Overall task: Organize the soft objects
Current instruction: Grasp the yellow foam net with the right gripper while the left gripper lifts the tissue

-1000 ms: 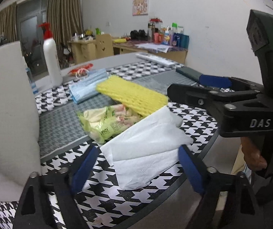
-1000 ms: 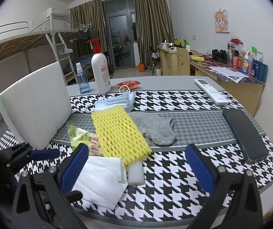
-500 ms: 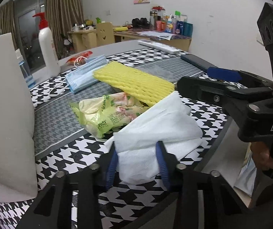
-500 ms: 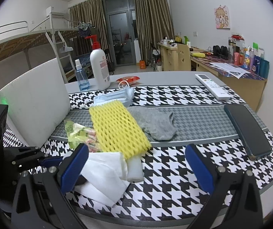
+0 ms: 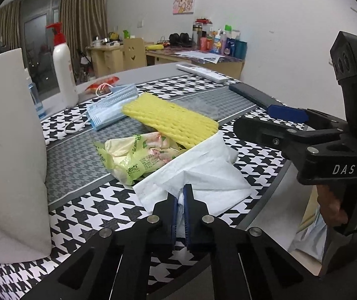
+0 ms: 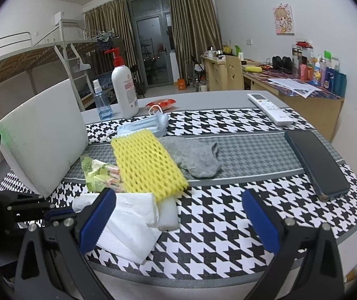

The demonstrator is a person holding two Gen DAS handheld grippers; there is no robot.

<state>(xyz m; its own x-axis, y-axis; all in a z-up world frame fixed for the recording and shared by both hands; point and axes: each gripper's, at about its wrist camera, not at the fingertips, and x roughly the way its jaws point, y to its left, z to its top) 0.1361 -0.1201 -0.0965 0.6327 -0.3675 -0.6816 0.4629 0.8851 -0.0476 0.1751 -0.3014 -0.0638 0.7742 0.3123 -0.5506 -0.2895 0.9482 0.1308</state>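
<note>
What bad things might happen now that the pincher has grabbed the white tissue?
The left gripper pinches only a small fold of the tissue, so the thin paper may tear or slip out when lifted. The tissue's far edge lies against the snack bag and the yellow foam net, so pulling might drag those along. The open right gripper hovers close and could bump it.

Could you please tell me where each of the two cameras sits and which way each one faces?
Left wrist: on the left gripper, looking down across the table; its jaws are shut on the tissue; the right gripper and a hand show at right.
Right wrist: on the right gripper, open, facing the window; the left gripper shows at left.
Shared: tissue, yellow net, masks.
</note>
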